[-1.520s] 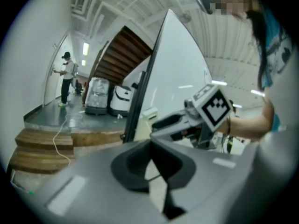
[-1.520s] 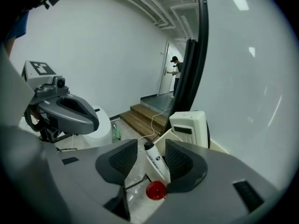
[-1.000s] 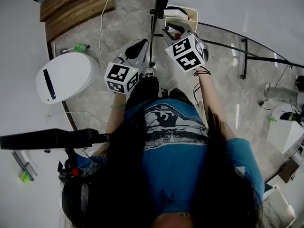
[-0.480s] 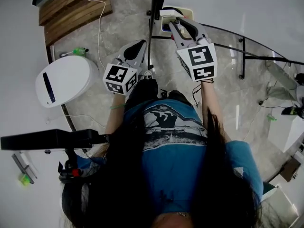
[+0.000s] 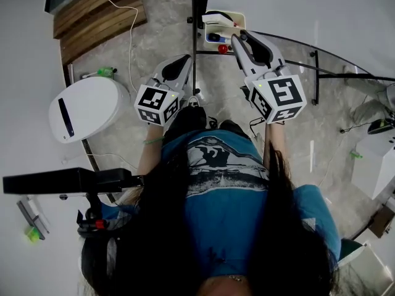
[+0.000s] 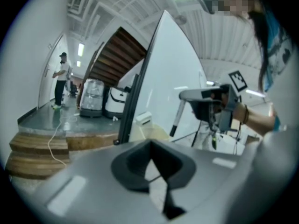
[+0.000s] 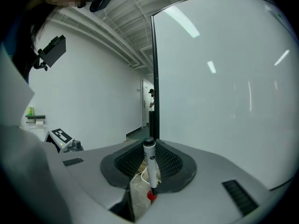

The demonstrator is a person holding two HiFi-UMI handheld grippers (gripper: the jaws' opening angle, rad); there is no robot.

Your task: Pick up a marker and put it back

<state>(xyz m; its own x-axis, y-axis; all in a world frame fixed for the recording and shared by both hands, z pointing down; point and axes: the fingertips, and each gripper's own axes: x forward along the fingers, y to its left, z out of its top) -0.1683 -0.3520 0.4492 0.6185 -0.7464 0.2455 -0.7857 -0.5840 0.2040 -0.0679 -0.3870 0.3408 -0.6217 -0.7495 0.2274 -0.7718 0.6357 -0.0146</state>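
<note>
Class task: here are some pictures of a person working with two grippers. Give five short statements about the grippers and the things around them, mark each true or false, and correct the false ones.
1. The right gripper holds a marker. True; its jaws have just been closing and now grip it.
2. The marker's lower end is green. False: it is red.
3. The left gripper holds a second marker. False: nothing is between its jaws.
4. A pale tray lies beyond the right gripper in the head view. True.
5. The white rounded device stands at the person's right. False: it is on the floor at the person's left.
</note>
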